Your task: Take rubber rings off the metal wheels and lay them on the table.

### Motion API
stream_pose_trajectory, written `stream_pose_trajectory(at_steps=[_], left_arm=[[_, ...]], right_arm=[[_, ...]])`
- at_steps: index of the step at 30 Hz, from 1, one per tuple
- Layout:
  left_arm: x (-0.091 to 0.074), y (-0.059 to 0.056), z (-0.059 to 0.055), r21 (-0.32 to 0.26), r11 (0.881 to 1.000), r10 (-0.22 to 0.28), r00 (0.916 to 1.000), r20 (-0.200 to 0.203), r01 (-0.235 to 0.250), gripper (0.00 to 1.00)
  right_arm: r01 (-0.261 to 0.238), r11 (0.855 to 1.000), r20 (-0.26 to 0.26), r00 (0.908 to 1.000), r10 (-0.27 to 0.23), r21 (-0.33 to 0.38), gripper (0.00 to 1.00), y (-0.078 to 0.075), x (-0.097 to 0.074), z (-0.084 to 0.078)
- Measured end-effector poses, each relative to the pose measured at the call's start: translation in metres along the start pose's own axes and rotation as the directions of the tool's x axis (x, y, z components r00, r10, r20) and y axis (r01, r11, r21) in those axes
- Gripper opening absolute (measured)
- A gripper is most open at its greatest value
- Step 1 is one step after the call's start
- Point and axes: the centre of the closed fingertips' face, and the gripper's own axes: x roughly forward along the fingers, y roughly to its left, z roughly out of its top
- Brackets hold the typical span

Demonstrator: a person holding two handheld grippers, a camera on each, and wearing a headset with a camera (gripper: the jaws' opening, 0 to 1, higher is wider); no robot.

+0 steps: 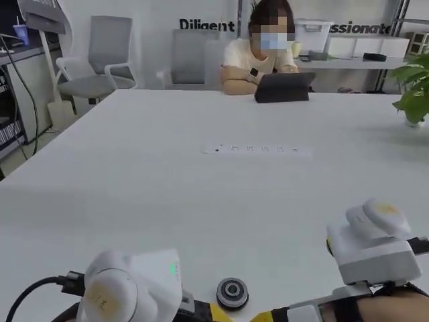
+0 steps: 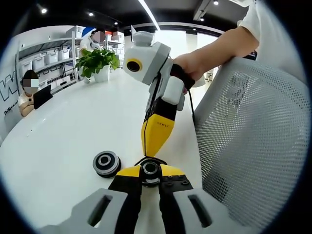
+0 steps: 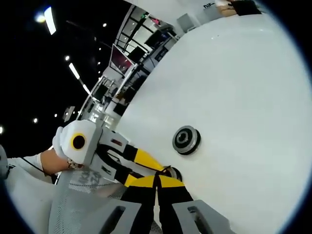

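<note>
Both grippers meet low at the near edge of the white table. The left gripper has its yellow-tipped jaws closed around a small metal wheel, one jaw on each side of it. I cannot tell whether that wheel rests on the tabletop or is held just above it.

The right gripper comes at the same wheel from the opposite side. Its jaws are drawn together and its yellow tip is right at the wheel's rim. A thin dark band shows at that tip, too small for me to say whether it is a rubber ring or whether the jaws have it pinched.

A second wheel lies flat on the table just beside them, near the same edge. Neither gripper touches it, and it has a black ring around its metal middle.

A white power strip lies across the middle of the table. At the far edge a person sits behind a dark tablet. A leafy plant stands toward the far right corner. Grey chairs stand past the far left corner. A mesh chair back is close behind the near edge.
</note>
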Motion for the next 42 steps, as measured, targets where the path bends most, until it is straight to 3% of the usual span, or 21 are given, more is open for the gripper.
stream_pose_trajectory(at_steps=[4, 7, 10, 15, 23, 32, 42], left_arm=[[0.000, 0.000, 0.000, -0.001, 1.000, 0.000, 1.0000, 0.000, 0.000, 0.07], [0.000, 0.000, 0.000, 0.004, 1.000, -0.002, 1.0000, -0.003, 0.002, 0.07], [0.000, 0.000, 0.000, 0.013, 1.000, -0.006, 0.9999, -0.015, 0.006, 0.07], [-0.001, 0.002, -0.001, 0.001, 1.000, -0.006, 0.9997, -0.026, 0.006, 0.07], [-0.003, 0.001, 0.000, -0.005, 1.000, -0.012, 0.9989, -0.046, 0.012, 0.09], [-0.011, -0.003, 0.026, -0.032, 0.998, -0.047, 0.9983, 0.035, 0.048, 0.26], [-0.027, -0.011, 0.042, 0.004, 0.996, -0.091, 0.9950, 0.039, 0.091, 0.50]], right_arm=[[-0.007, 1.000, 0.009, 0.9999, 0.007, 0.009, 0.00, 0.001, -0.001, 0.001], [-0.045, 0.998, 0.025, 0.9987, 0.044, 0.039, 0.00, 0.005, -0.003, 0.004], [-0.029, 0.999, 0.018, 0.9994, 0.028, 0.035, 0.00, 0.002, -0.001, 0.002], [0.060, 0.998, -0.021, 0.9980, -0.060, -0.012, 0.00, -0.015, -0.003, -0.006], [0.068, 0.997, -0.028, 0.9972, -0.069, -0.019, 0.00, -0.015, -0.001, -0.008], [0.077, 0.997, -0.022, 0.9968, -0.077, -0.022, 0.00, -0.016, -0.002, -0.006], [0.080, 0.996, -0.002, 0.9968, -0.080, -0.034, 0.00, -0.015, -0.007, 0.000]])
